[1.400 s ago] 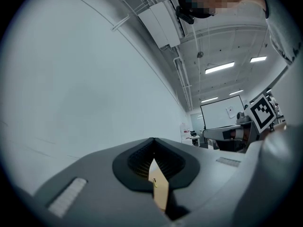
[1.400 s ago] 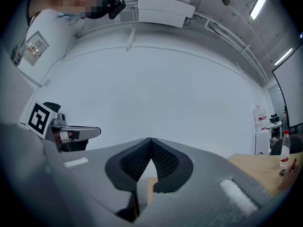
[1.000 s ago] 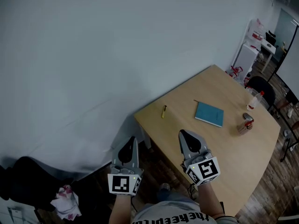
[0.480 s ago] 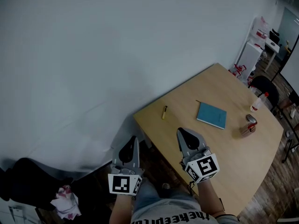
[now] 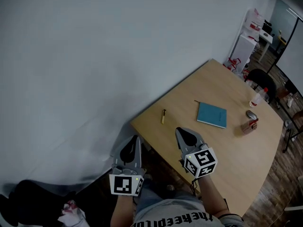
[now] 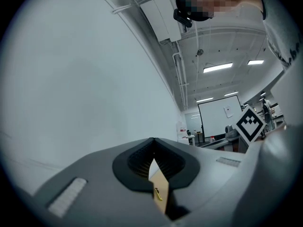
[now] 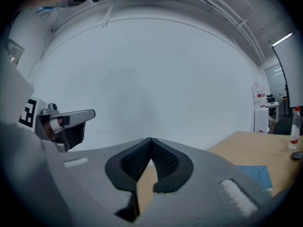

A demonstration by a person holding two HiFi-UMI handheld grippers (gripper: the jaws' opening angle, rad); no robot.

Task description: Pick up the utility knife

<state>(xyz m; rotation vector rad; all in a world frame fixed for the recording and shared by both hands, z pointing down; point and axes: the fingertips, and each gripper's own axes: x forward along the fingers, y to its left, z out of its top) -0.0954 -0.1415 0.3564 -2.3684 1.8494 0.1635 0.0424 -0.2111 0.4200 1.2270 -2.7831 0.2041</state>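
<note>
Utility knife [image 5: 163, 116] lies on table [image 5: 236, 169], long axis running toward wall [image 5: 94, 56].

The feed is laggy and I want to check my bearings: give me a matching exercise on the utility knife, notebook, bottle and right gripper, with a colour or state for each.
1 utility knife
2 notebook
3 bottle
4 right gripper

A blue
B jaws shut, empty
C yellow
D clear, red cap

Pairs: 1-C, 2-A, 3-D, 4-B

Open approach
Bare light wooden table [image 5: 189, 98] surrounds the slim yellow utility knife [image 5: 163, 116]; a blue notebook [image 5: 211, 115] lies well apart.
</note>
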